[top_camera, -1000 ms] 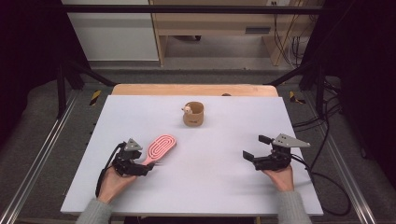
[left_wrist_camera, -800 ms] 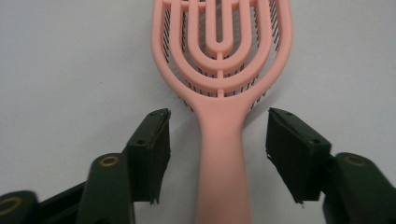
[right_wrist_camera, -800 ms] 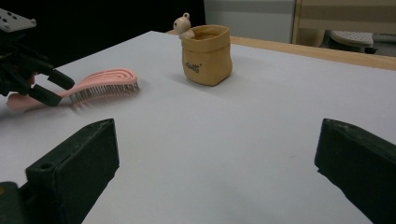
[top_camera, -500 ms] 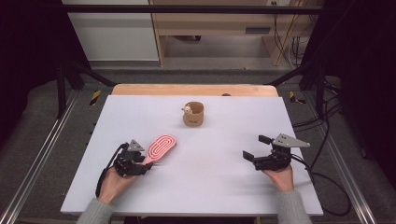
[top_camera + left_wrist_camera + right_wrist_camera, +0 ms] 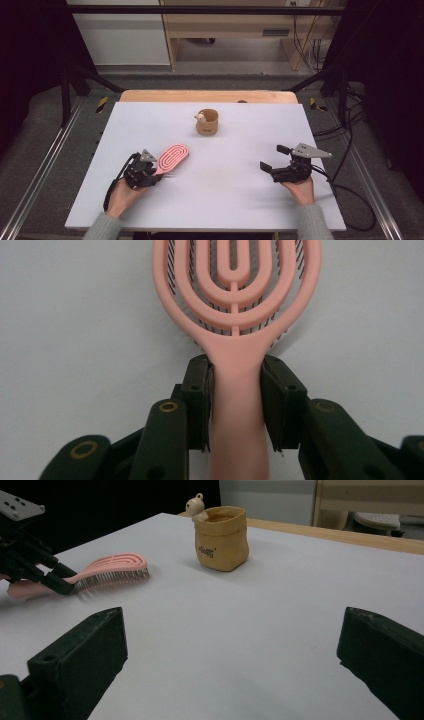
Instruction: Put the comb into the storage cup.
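Now clamped on the handle of a pink vented hairbrush, left gripper — jaws having just been closing, pads pressed against both sides of the handle just below the head. Seen from the high view, left gripper low at the near left of the white table, with the brush head lying flat, bristles down, angled away toward the table's middle. Farther out, beyond the brush and well apart from it, a tan sack-shaped cup with a small figure on its rim, upright near the far centre. Over at the near right, right gripper with jaws spread wide and nothing between them — only bare tabletop ahead, the cup and brush farther off.
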